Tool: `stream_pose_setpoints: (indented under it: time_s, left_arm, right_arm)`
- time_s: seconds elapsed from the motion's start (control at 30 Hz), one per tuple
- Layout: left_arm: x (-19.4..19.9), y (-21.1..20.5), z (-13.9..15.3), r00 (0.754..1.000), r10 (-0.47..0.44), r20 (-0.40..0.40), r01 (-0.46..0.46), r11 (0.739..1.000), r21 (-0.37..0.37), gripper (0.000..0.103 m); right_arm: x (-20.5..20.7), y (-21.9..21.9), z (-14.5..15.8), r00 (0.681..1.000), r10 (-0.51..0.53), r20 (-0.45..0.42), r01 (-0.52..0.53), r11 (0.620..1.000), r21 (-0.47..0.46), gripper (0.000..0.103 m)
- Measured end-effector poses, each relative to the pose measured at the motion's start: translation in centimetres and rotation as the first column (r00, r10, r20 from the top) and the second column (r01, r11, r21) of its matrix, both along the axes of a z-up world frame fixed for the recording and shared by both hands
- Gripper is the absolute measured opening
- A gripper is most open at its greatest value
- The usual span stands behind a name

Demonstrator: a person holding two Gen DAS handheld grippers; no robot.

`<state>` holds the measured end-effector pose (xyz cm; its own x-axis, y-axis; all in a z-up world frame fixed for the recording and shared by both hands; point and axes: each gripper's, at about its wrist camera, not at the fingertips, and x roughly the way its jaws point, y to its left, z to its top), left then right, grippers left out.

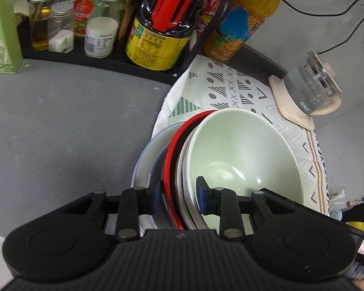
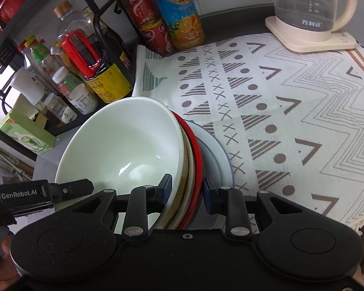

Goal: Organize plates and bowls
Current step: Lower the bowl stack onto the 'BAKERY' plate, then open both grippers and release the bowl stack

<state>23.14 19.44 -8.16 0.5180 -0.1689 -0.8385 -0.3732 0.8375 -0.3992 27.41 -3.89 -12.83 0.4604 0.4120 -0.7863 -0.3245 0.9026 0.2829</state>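
Note:
A pale green bowl (image 1: 245, 155) sits on top of a nested stack: a white bowl, a red-rimmed bowl (image 1: 168, 165) and a wide white plate (image 1: 143, 160) at the bottom. My left gripper (image 1: 179, 194) is shut on the stack's rims, one finger inside the green bowl, one outside. My right gripper (image 2: 186, 191) clamps the opposite side of the same stack, over the green bowl (image 2: 123, 145), red rim (image 2: 197, 155) and plate (image 2: 218, 155). The left gripper's body (image 2: 36, 194) shows at the right wrist view's left edge.
A patterned cloth (image 2: 291, 111) covers the counter to the right, with a glass kettle (image 2: 308, 7) on a cream base at the back. A black rack (image 1: 104, 58) with bottles, jars and a green box (image 1: 2, 29) stands behind. Grey counter (image 1: 60, 126) lies to the left.

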Motion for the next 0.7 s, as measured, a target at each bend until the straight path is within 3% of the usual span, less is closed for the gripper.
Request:
stream_pose_setpoints:
  time_s: [0.13,0.3,0.37,0.43,0.47,0.53,0.6,0.67,0.7]
  left_arm:
    - [0.8,0.2,0.0,0.998,-0.058,0.004,0.058,0.998,0.007,0.033]
    - [1.3,-0.1,0.8,0.994,-0.1,0.04,0.098,0.994,0.044,0.058]
    - [1.3,-0.4,1.1,0.992,-0.113,0.063,0.108,0.992,0.072,0.07]
    - [1.4,-0.7,1.4,0.991,-0.115,0.071,0.108,0.989,0.096,0.075]
    - [1.4,-0.8,1.4,0.991,-0.115,0.07,0.107,0.989,0.098,0.078]
    - [1.3,-0.8,1.5,0.992,-0.108,0.064,0.103,0.991,0.089,0.08]
    - [1.3,-1.1,1.7,0.992,-0.109,0.057,0.104,0.991,0.089,0.08]
    - [1.0,-1.4,2.0,0.992,-0.111,0.056,0.105,0.989,0.102,0.081]
    - [0.8,-1.6,2.3,0.992,-0.114,0.062,0.107,0.989,0.106,0.081]
  right_arm:
    - [0.1,-0.1,-0.1,0.999,-0.038,-0.006,0.038,0.999,0.025,0.031]
    - [-0.3,-0.1,-0.1,0.998,-0.063,0.005,0.063,0.997,0.043,0.038]
    - [-0.6,0.0,0.3,0.998,-0.059,0.025,0.058,0.998,0.027,0.055]
    - [-0.8,0.0,0.8,0.997,-0.055,0.048,0.054,0.998,0.014,0.059]
    - [-0.9,-0.1,1.0,0.997,-0.059,0.053,0.058,0.998,0.023,0.067]
    - [-1.0,-0.6,1.4,0.995,-0.078,0.068,0.075,0.996,0.052,0.079]
    - [-1.3,-0.9,1.8,0.992,-0.091,0.09,0.085,0.995,0.059,0.081]
    - [-1.5,-1.3,2.0,0.99,-0.096,0.107,0.089,0.994,0.062,0.094]
    - [-1.7,-1.5,2.2,0.988,-0.1,0.117,0.093,0.994,0.065,0.096]
